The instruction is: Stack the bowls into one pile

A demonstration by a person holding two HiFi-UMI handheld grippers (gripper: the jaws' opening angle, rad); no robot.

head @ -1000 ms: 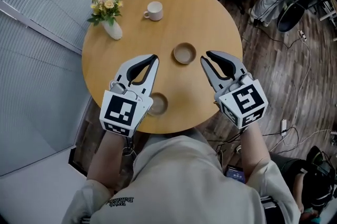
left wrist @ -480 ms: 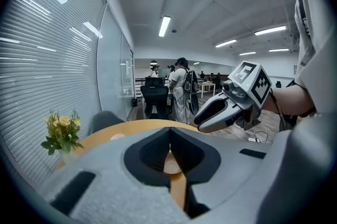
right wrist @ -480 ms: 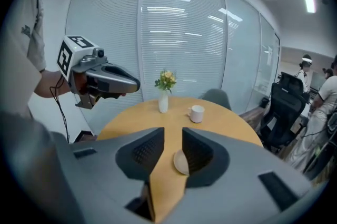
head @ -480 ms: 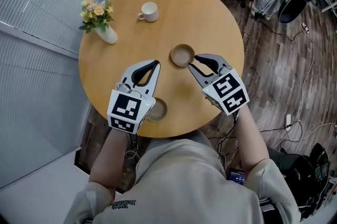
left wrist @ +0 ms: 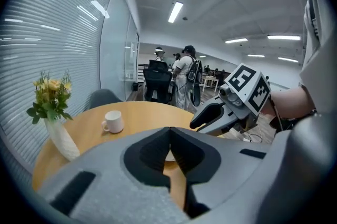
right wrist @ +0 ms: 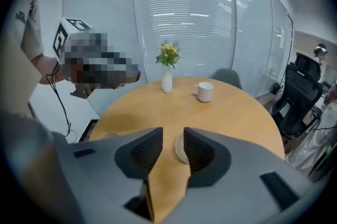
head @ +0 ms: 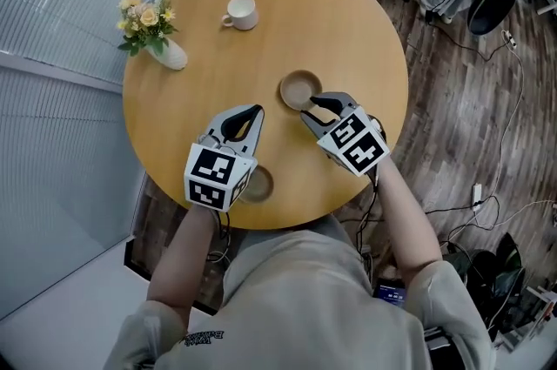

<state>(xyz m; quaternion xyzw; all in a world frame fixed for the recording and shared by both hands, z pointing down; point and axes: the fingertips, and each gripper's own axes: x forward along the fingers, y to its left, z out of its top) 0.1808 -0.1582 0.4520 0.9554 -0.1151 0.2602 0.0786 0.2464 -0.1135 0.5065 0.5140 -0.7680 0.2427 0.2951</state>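
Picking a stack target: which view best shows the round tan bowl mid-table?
The head view: the round tan bowl shows almost whole, from above. The right gripper view shows only part of it; the left gripper view, a sliver.

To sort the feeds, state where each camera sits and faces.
Head view: on the head, steeply down at the table; forearms and chest show.
Left gripper view: on the shut left tool, facing the right tool and wrist.
Right gripper view: on the right tool, jaws just opening, bowl ahead ungripped, facing the blinds; left arm shows.
All share cup and vase.
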